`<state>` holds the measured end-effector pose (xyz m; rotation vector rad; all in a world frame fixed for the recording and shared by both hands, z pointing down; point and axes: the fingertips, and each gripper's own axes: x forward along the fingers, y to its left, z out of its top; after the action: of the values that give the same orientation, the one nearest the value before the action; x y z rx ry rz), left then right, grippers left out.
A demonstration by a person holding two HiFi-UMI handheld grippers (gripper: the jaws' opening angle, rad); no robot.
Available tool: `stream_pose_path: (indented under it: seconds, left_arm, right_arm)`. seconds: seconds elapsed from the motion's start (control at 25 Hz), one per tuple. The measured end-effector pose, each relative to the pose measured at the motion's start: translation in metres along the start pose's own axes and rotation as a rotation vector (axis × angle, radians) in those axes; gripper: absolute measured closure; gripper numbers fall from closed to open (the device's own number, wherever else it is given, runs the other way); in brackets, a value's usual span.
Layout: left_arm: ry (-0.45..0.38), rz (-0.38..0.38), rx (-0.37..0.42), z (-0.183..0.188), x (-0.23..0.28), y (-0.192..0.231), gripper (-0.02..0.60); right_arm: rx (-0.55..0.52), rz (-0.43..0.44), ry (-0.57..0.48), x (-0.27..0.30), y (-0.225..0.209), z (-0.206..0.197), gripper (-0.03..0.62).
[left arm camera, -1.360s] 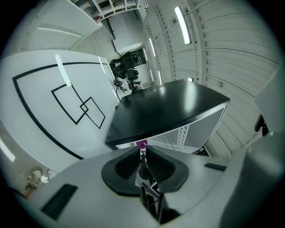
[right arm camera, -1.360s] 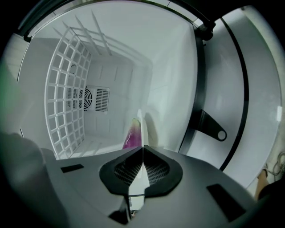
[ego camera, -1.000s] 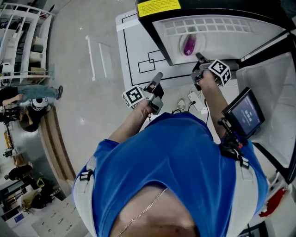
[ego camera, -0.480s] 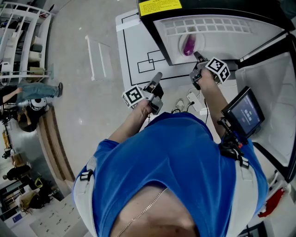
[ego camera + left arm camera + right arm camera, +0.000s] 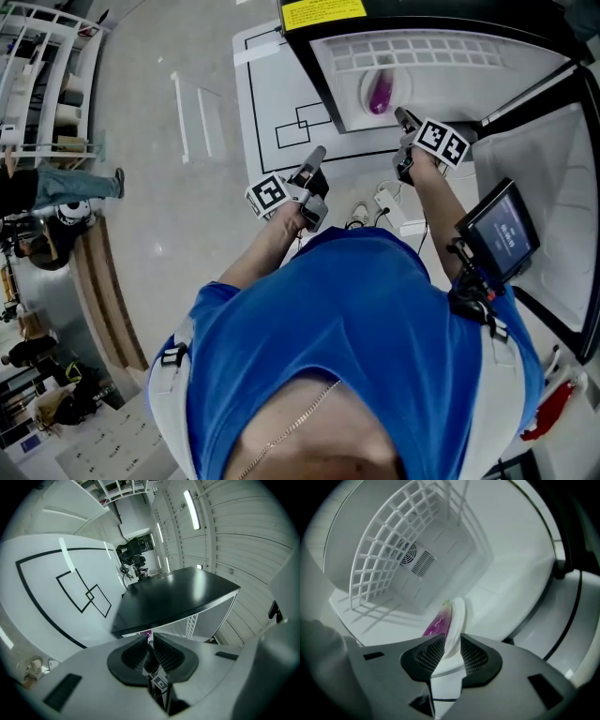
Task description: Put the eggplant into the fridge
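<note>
The purple eggplant (image 5: 380, 94) lies on a white plate (image 5: 365, 86) on the floor of the open fridge (image 5: 309, 56). In the right gripper view the eggplant (image 5: 437, 623) rests against the plate (image 5: 457, 613), which shows edge-on. My right gripper (image 5: 403, 116) reaches into the fridge mouth. Its jaws (image 5: 451, 645) have just been opening; the plate's rim stands between them, and the pads no longer press on it. My left gripper (image 5: 317, 156) hangs outside, left of the fridge, shut (image 5: 150, 645) with nothing held. A sliver of eggplant (image 5: 146, 633) shows past its tips.
A white wire rack (image 5: 379, 559) lines the fridge's back wall. The fridge door (image 5: 553, 159) stands open at the right. A small screen (image 5: 497, 230) hangs by my right arm. A power strip and cables (image 5: 384, 202) lie on the floor mat (image 5: 272, 112). People stand far left (image 5: 56, 187).
The right gripper has rolled about its own axis, its marker cube turning, and its jaws have spread off the plate. The left gripper has stayed put. A person at far left has shifted.
</note>
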<state>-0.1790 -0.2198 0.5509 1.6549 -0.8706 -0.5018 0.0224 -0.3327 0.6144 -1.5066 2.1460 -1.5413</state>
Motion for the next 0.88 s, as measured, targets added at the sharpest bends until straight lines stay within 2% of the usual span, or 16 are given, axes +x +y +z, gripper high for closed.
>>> stream_pose_path:
  seconds: [0.08, 0.16, 0.36, 0.52, 0.68, 0.76, 0.88]
  left_arm:
    - [-0.006, -0.014, -0.005, 0.001, 0.001, 0.000, 0.554]
    - [-0.006, 0.010, 0.005, 0.001, -0.001, 0.005, 0.554]
    - [-0.014, 0.010, 0.009, 0.001, -0.003, 0.004, 0.554]
    - [-0.029, 0.006, 0.011, 0.003, -0.003, 0.004, 0.554]
    - [-0.052, 0.008, 0.010, 0.005, -0.008, 0.003, 0.554]
    - [-0.065, 0.012, 0.007, 0.007, -0.011, 0.005, 0.554]
    - [-0.084, 0.019, 0.003, 0.009, -0.016, 0.008, 0.554]
  right_arm:
    - [-0.150, -0.010, 0.009, -0.003, -0.001, 0.006, 0.514]
    - [-0.339, -0.018, 0.039, -0.005, 0.000, 0.009, 0.514]
    - [-0.916, -0.032, 0.175, -0.009, 0.014, -0.002, 0.514]
    - [-1.242, -0.025, 0.279, -0.002, 0.018, -0.018, 0.514]
    - [-1.485, -0.032, 0.360, 0.001, 0.019, -0.029, 0.485]
    - [-1.546, -0.033, 0.376, 0.005, 0.020, -0.033, 0.485]
    - [-1.570, -0.031, 0.378, 0.011, 0.023, -0.038, 0.485]
